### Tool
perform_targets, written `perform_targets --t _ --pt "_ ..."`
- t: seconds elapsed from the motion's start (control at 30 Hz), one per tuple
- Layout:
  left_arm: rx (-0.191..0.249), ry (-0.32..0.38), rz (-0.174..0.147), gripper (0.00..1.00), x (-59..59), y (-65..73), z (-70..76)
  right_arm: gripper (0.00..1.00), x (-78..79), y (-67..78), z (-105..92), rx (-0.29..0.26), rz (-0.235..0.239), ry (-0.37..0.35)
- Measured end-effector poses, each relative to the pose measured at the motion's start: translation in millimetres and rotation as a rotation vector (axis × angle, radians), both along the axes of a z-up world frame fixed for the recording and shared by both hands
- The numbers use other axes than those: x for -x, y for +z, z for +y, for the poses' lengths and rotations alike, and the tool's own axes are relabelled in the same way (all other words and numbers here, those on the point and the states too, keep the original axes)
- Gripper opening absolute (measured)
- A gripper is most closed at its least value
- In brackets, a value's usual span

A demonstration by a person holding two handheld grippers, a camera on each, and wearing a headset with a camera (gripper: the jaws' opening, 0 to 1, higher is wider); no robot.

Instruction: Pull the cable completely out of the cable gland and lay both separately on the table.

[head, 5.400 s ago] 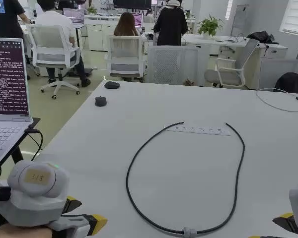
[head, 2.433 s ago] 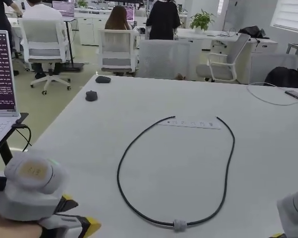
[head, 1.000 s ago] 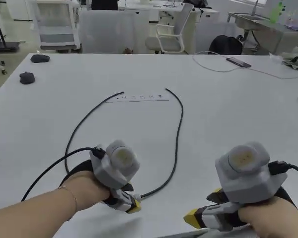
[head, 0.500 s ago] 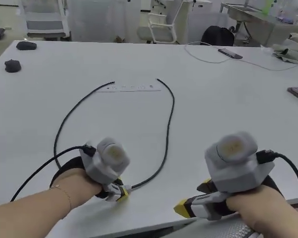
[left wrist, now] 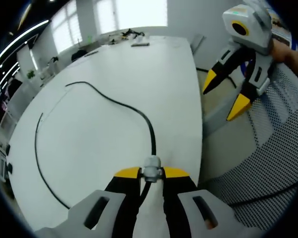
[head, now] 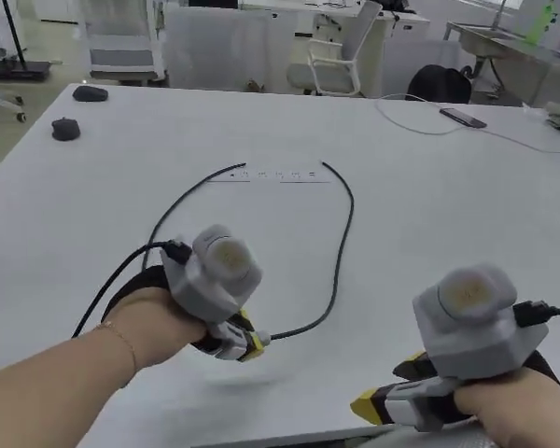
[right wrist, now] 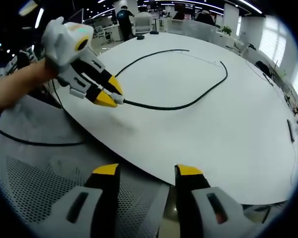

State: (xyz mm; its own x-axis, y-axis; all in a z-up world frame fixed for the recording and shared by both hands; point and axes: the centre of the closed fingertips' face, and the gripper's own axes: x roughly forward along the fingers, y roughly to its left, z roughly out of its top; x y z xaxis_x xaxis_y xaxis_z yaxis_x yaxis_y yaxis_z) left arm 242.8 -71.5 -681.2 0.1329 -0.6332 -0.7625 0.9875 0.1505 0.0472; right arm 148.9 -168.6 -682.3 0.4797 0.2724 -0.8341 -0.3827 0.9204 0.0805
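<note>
Working rightward, we find the left gripper (left wrist: 151, 172) clamped on the grey cable gland (left wrist: 152, 166) at the near edge of the table (head: 448, 187) (cable (head: 341, 252) threaded through, looping across the table); the right gripper (right wrist: 148, 170), jaws apart, empty, sits beyond that edge.

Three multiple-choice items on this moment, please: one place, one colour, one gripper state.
1. The right gripper is: A at the table's far edge; B at its near edge; C over its middle.
2. The cable is: A black; B white; C red.
3. The left gripper is: A open; B shut on the cable's end; C shut on the cable gland.
Answers: B, its jaws stand off the near edge; A, a black line on the white table; C, the cable gland sits between its jaws.
</note>
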Motion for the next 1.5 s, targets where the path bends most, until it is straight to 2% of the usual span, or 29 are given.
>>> perform_targets --t 0.07,0.1,0.17,0.33,0.43,0.5,0.53,0.57,0.63,0.67,0.73,0.77,0.87,0.9,1.0,1.07,1.1,1.2,1.27,1.33,1.37,1.4,1.43,1.5 --pt "0.037 0.003 0.008 0.17 6.3 13.2 2.1 0.46 0.6 -0.1 1.3 -0.003 0.002 0.004" --pt "0.031 0.007 0.013 0.17 10.1 17.3 6.9 0.46 1.8 -0.4 2.9 -0.013 0.008 0.005" --pt "0.034 -0.006 -0.017 0.17 14.4 24.4 10.7 0.46 2.1 -0.2 3.8 -0.016 0.01 0.006" --pt "0.056 -0.017 -0.052 0.17 29.9 47.5 20.7 0.48 4.0 1.1 7.5 -0.013 0.012 0.041" --pt "0.09 -0.015 -0.073 0.17 38.7 67.3 27.8 0.48 9.3 2.2 16.7 -0.059 0.04 0.08" --pt "0.098 -0.017 -0.097 0.17 43.8 78.6 33.8 0.47 9.9 7.1 19.1 -0.05 0.032 0.121" --pt "0.098 -0.02 -0.11 0.17 45.4 82.2 36.1 0.47 12.2 11.8 23.2 -0.05 0.036 0.176" --pt "0.097 -0.022 -0.121 0.17 47.2 85.2 38.4 0.46 13.2 16.1 25.6 -0.053 0.038 0.196" --pt "0.092 -0.028 -0.141 0.17 51.6 90.5 44.4 0.46 11.7 27.2 30.5 -0.061 0.018 0.233" --pt "0.089 -0.025 -0.168 0.17 51.2 93.6 48.2 0.44 10.9 41.6 40.1 -0.087 -0.015 0.285" --pt "0.075 -0.025 -0.216 0.17 51.0 95.9 54.6 0.4 7.0 57.5 50.2 -0.108 -0.052 0.328" --pt "0.075 -0.028 -0.231 0.17 52.2 96.1 55.9 0.4 3.7 63.2 56.0 -0.124 -0.07 0.332" --pt "0.087 -0.025 -0.266 0.17 54.9 95.0 57.5 0.4 -5.0 77.2 84.2 -0.203 -0.114 0.401" --pt "0.094 -0.02 -0.291 0.17 53.9 94.2 58.0 0.4 -8.8 79.9 96.5 -0.244 -0.122 0.42" --pt "0.088 -0.011 -0.33 0.17 52.3 91.3 61.0 0.39 -16.6 81.4 116.5 -0.271 -0.141 0.472" --pt "0.064 -0.03 -0.375 0.17 52.6 89.1 63.8 0.37 -17.8 81.4 127.5 -0.292 -0.149 0.501" --pt "0.06 -0.033 -0.379 0.17 53.5 87.9 64.2 0.35 -17.3 82.6 132.8 -0.313 -0.159 0.525" --pt "0.022 -0.07 -0.415 0.17 55.9 82.5 66.8 0.32 -21.2 85.4 142.3 -0.376 -0.19 0.524" --pt "0.026 -0.09 -0.428 0.17 60.3 79.9 65.0 0.33 -22.9 86.6 148.0 -0.423 -0.209 0.54" --pt "0.031 -0.104 -0.431 0.17 64.0 76.5 62.4 0.33 -26.7 81.4 150.1 -0.428 -0.219 0.553" --pt "0.004 -0.12 -0.441 0.17 64.1 73.2 63.7 0.33 -27.6 79.0 151.4 -0.427 -0.217 0.564" --pt "-0.049 -0.14 -0.482 0.17 60.4 69.7 67.4 0.32 -28.2 76.6 152.7 -0.425 -0.216 0.579" --pt "-0.062 -0.147 -0.494 0.17 59.5 68.3 67.8 0.32 -29.4 73.7 153.6 -0.421 -0.208 0.594" --pt "-0.057 -0.156 -0.494 0.17 61.7 66.8 64.6 0.3 -32.1 71.0 154.5 -0.425 -0.199 0.606"
